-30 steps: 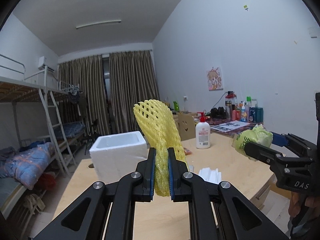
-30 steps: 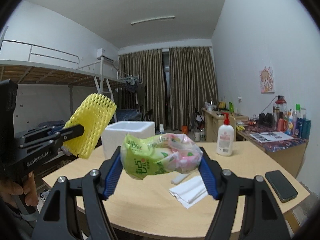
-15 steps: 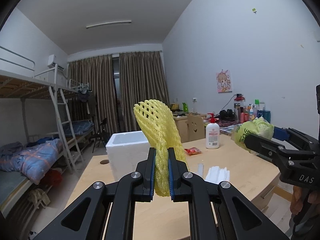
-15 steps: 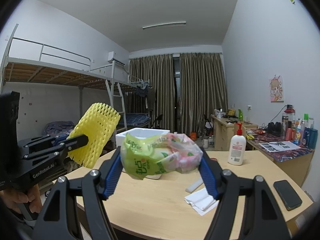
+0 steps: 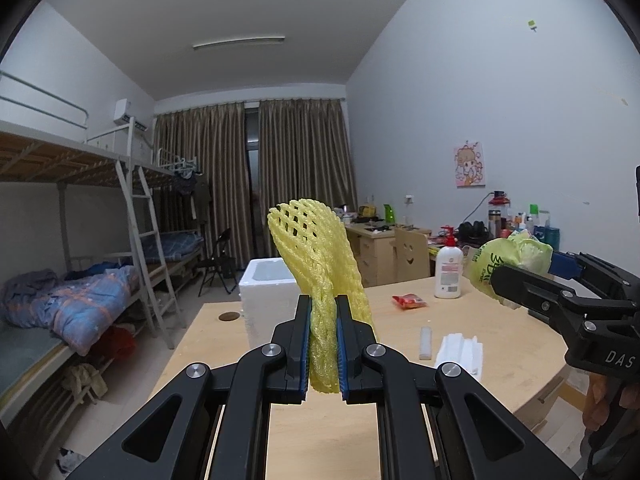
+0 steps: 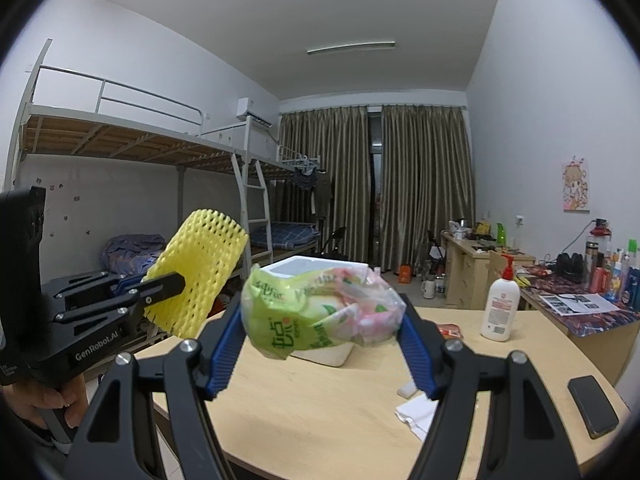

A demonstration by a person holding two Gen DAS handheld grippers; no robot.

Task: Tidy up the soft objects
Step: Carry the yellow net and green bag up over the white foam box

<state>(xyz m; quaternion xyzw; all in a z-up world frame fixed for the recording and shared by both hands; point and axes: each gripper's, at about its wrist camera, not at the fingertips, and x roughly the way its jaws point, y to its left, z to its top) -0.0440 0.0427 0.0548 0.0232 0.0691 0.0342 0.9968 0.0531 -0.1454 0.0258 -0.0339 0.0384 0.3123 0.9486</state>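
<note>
Above the wooden table (image 5: 500,344), the left gripper (image 5: 323,336) pinches limp yellow foam netting (image 5: 320,264); the right gripper (image 6: 322,334) clasps a crinkly plastic bag (image 6: 316,312); either could slip before reaching the white foam box (image 6: 320,276).

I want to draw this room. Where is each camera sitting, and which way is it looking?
Left wrist view: sits on the left tongs, looking across the wooden table toward the curtains; they squeeze a yellow foam net sleeve; the right tongs and fingers show.
Right wrist view: sits on the right tongs, facing likewise; they hold a crumpled green plastic bag; a hand grips the left tongs.
Both show the white foam box, the white pump bottle.
</note>
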